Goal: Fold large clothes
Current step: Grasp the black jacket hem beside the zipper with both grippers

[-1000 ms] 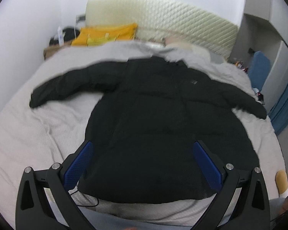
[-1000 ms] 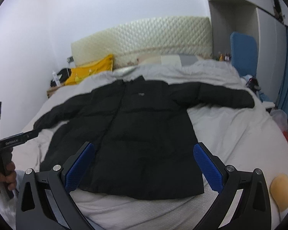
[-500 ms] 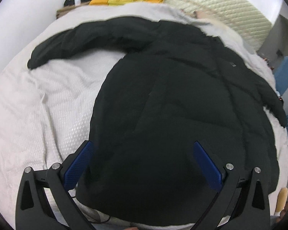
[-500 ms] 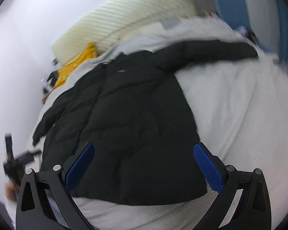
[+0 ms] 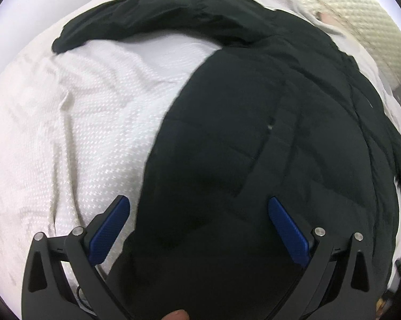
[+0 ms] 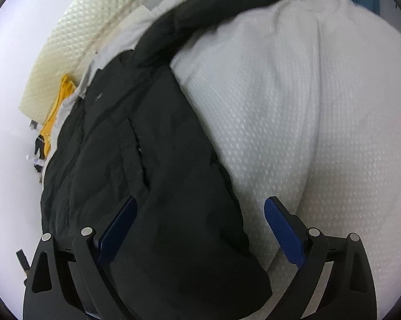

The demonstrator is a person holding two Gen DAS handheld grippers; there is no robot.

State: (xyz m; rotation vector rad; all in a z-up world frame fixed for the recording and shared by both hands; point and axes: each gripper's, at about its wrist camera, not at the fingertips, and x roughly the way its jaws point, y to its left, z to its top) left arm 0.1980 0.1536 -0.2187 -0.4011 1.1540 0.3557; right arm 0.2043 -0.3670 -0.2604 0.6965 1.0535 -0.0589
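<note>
Jacket (image 5: 254,146): a black padded one, lying spread flat on the bed (image 5: 67,133), both sleeves stretched out to the sides.
Sleeve (image 5: 147,18): in your left view it is running across the bed towards the wall; the other sleeve (image 6: 227,8) is reaching out over the white cover in your right view.
Left gripper (image 5: 197,208): you are holding it released and wide, blue pads straddling the jacket's near left edge, one pad over the bed, the other over the jacket, neither pressing on it.
Right gripper (image 6: 200,208): you are closing its jaws, yet they are standing wide, the jacket's near right corner lying between them, unpinched.
Cushion (image 6: 53,112): a yellow one, sitting by the headboard (image 6: 75,40) beyond the jacket's collar.
</note>
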